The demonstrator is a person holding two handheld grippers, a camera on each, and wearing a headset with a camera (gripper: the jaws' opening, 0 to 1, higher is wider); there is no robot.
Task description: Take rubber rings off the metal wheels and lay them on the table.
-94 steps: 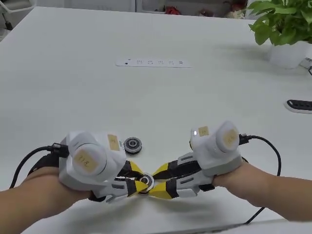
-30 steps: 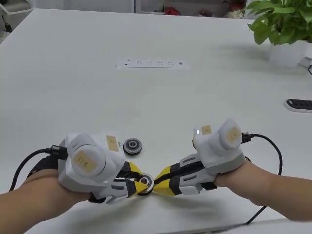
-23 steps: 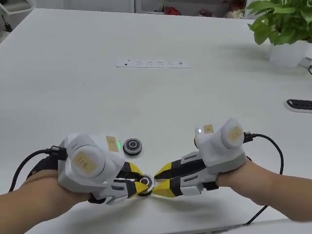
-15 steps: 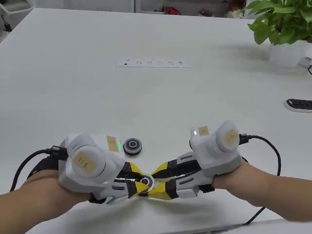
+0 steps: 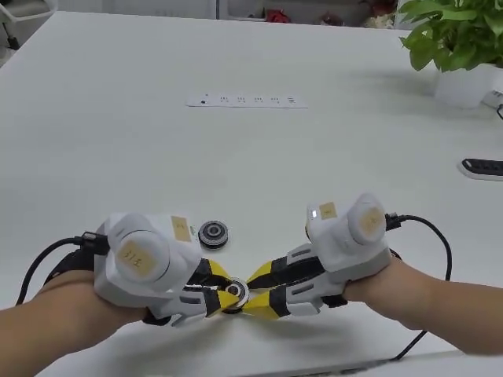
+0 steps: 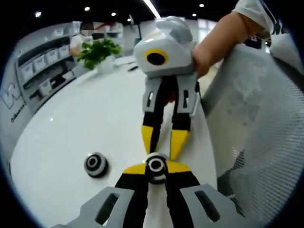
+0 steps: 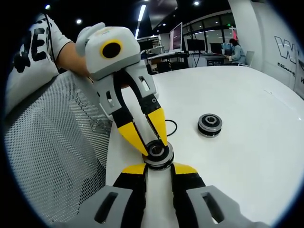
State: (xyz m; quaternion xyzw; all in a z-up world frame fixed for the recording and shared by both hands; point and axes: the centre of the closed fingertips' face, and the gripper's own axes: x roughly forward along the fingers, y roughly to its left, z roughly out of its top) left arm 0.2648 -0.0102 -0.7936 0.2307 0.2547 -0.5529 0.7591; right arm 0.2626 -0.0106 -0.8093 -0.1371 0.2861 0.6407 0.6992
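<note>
Head view: left gripper (image 5: 223,298) and right gripper (image 5: 255,292) met at small black-rimmed metal wheel (image 5: 236,294) near white table (image 5: 236,165) edge; second matching wheel (image 5: 213,234) lay just beyond | Left gripper view: own jaws pinched the wheel | Right gripper view: own jaws flanked it, grip unclear.

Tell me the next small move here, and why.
Probably pull the right hand-held gripper away to peel the rubber ring off. The left hand-held gripper clamps the metal wheel, the right one's tips sit at its rim, and the black ring looks still on.
</note>
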